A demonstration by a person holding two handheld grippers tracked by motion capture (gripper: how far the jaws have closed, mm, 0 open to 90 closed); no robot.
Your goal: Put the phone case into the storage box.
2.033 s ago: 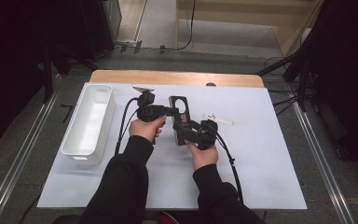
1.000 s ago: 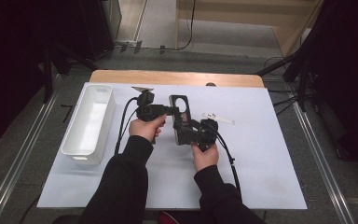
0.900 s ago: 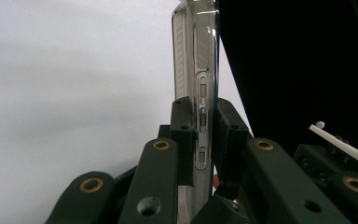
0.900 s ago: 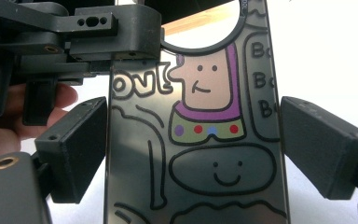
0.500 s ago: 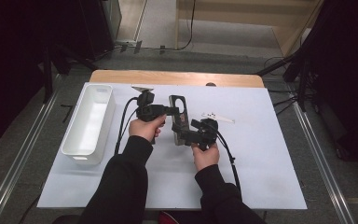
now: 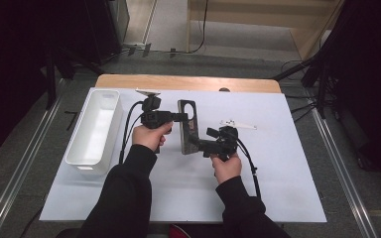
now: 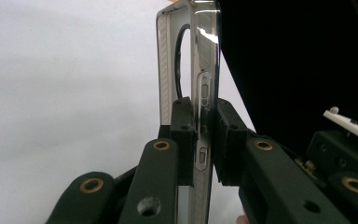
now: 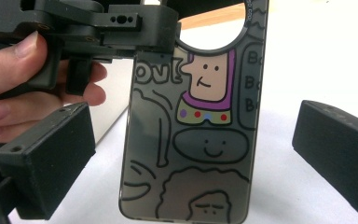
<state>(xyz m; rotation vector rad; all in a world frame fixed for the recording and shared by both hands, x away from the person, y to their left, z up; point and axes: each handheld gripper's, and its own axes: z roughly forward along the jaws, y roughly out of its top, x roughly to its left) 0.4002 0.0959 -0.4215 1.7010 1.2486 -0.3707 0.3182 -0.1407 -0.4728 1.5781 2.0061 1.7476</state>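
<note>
Hands meet over the middle of the white table [image 6: 287, 193] in the high view, where the left gripper [image 6: 181, 117] pinches the upper edge of a smoky translucent phone case [image 6: 189, 128] held clear of the surface, the right gripper [image 6: 204, 144] spread at its lower end, a white bin [image 6: 95, 130] along the left edge. Left gripper view: black rubbery pads [image 7: 182, 135] clamp the case's glossy side rail [image 7: 204, 98] by its button cut-outs. Right gripper view: blocky pads [image 8: 46, 163] stand wide apart, having just opened, flanking without touching the cartoon-printed back [image 8: 191, 140], so the handover looks done and setting the case down remains.
</note>
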